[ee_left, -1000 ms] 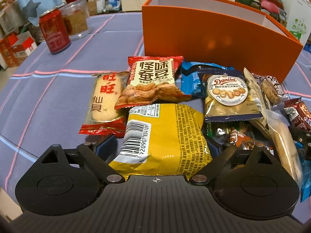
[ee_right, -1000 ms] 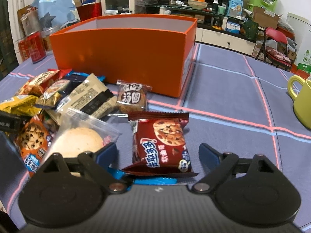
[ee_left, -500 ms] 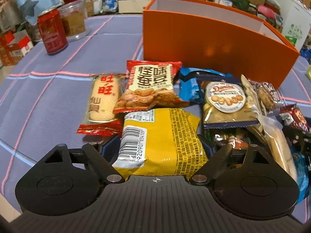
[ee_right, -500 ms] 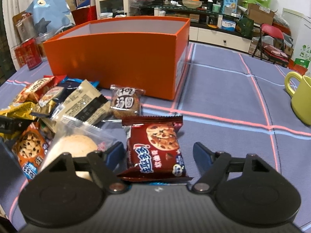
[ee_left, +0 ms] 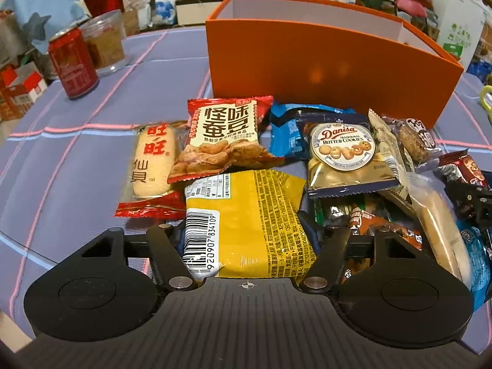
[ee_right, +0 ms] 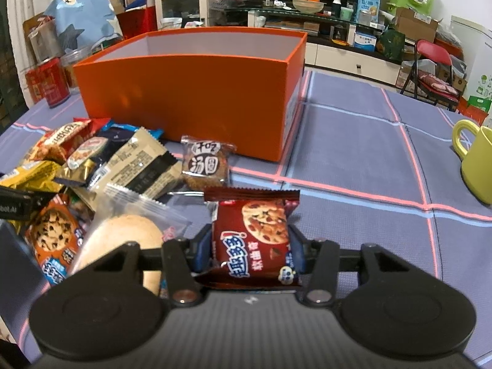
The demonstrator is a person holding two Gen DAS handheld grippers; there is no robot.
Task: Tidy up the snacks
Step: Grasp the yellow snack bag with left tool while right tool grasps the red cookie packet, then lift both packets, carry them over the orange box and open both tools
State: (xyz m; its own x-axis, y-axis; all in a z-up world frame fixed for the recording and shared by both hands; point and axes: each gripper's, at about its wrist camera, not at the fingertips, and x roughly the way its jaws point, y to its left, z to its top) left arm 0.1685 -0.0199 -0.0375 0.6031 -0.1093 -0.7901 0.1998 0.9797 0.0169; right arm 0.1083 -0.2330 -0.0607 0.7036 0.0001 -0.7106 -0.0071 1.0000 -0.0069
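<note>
My left gripper (ee_left: 246, 233) is shut on a yellow snack packet (ee_left: 249, 215), its blue pads pressing both sides. My right gripper (ee_right: 249, 246) is shut on a dark red chocolate-chip cookie packet (ee_right: 255, 236) and holds it just above the cloth. An open, empty orange box (ee_left: 323, 64) stands behind the snack pile; it also shows in the right wrist view (ee_right: 196, 92). The pile holds a Danisa butter cookie pack (ee_left: 344, 156), a red bean snack pack (ee_left: 227, 138), a rice cracker (ee_left: 153, 163) and several others.
A red can (ee_left: 73, 64) and a clear jar (ee_left: 104, 43) stand at the far left. A yellow-green mug (ee_right: 476, 160) stands at the right. A round bun in clear wrap (ee_right: 123, 246) and a brown cookie pack (ee_right: 204, 163) lie near my right gripper.
Both grippers have closed: the left onto the yellow packet, the right onto the red cookie packet. Both have lifted slightly, so the box looks farther and lower.
</note>
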